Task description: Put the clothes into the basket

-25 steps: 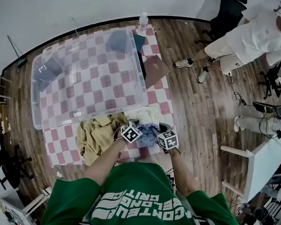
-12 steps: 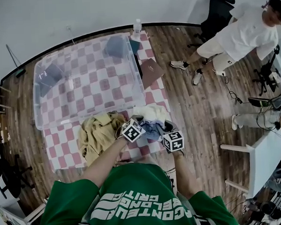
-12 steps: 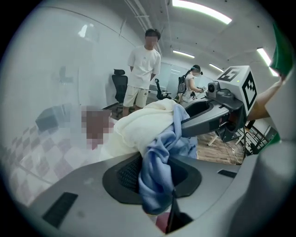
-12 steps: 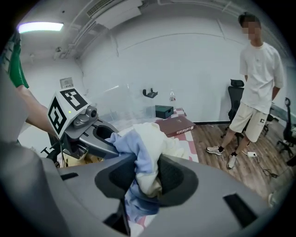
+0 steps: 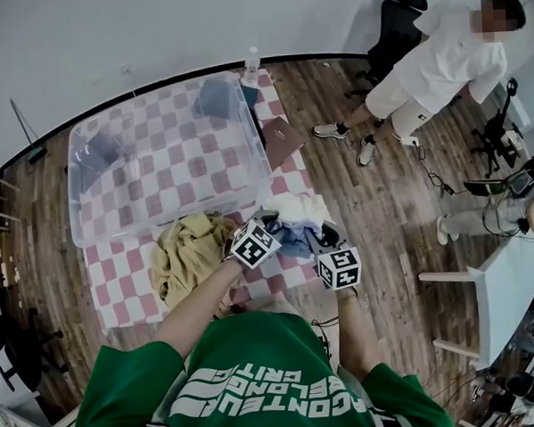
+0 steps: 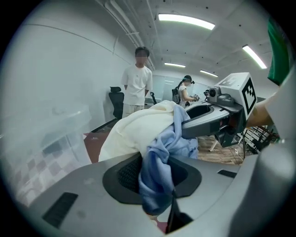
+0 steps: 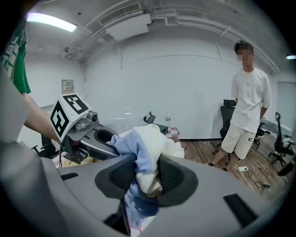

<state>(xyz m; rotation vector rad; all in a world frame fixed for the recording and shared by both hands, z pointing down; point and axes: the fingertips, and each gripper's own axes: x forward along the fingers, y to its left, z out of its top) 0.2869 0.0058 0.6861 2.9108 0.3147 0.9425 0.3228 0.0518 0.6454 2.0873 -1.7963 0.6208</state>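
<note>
Left tool and right tool both grip the clothes

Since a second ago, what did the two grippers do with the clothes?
The left gripper and the right gripper, each shut on the blue and cream clothes, have raised them off the checkered table. The yellow garment still lies on the table, and the clear basket has not moved.

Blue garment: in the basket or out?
Out. Left gripper and right gripper clamp the blue garment, with a cream garment, outside the basket.
</note>
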